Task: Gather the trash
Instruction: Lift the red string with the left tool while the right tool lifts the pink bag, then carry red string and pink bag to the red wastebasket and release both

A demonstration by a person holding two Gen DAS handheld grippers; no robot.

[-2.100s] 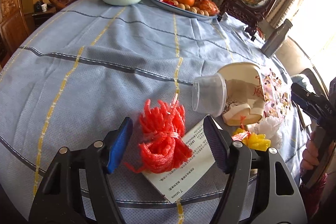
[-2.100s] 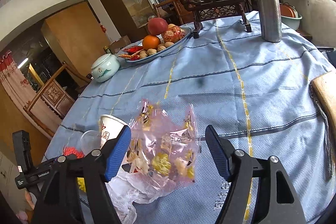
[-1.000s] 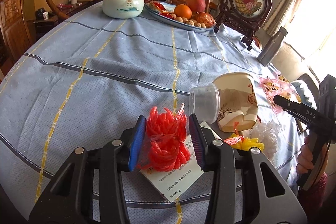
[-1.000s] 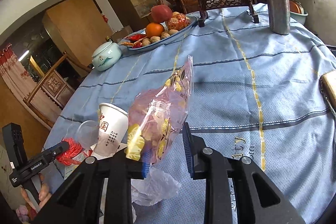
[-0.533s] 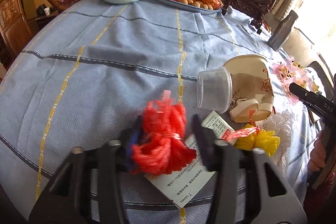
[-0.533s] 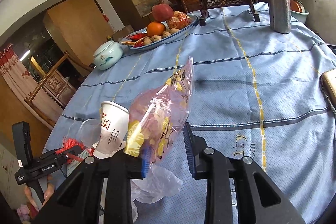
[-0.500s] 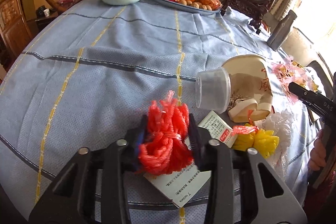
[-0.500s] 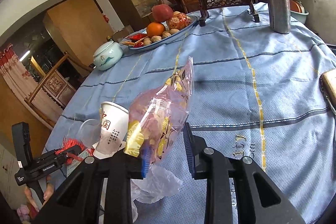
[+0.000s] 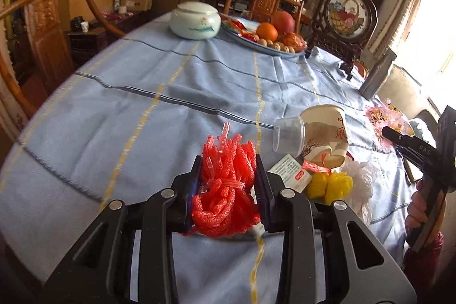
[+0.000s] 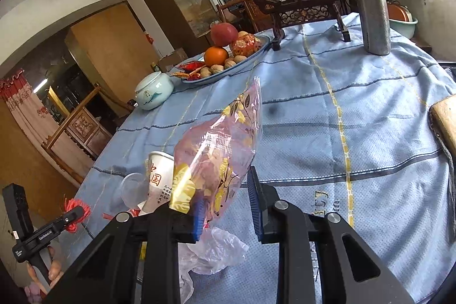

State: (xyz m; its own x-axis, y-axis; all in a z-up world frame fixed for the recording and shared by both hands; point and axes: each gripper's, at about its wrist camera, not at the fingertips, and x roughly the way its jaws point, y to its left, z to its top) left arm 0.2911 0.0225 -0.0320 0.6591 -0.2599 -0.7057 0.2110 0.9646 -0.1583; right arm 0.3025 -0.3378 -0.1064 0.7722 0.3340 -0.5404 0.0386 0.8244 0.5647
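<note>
My left gripper (image 9: 228, 190) is shut on a red foam net (image 9: 225, 178), held just above the blue tablecloth (image 9: 142, 118). In the right wrist view, my right gripper (image 10: 226, 207) is shut on a pink patterned plastic bag (image 10: 219, 150) that stands up from its jaws. Between the two grippers lie a tipped paper cup (image 9: 327, 130), a clear plastic cup (image 9: 287, 136), a small printed box (image 9: 289, 170), a yellow wrapper (image 9: 330, 184) and white plastic (image 9: 359, 181). A crumpled clear bag (image 10: 216, 250) lies under the right gripper.
Further back stand a lidded ceramic jar (image 9: 195, 22), a fruit plate (image 9: 270, 39), a framed embroidery stand (image 9: 344, 16) and a metal bottle (image 10: 372, 4). A wooden chair (image 9: 42, 27) is at the left table edge. A brown flat object (image 10: 444, 121) lies at the right.
The left gripper's jaws closed on the red net and raised it off the printed box. The right gripper kept the pink bag and barely moved.
</note>
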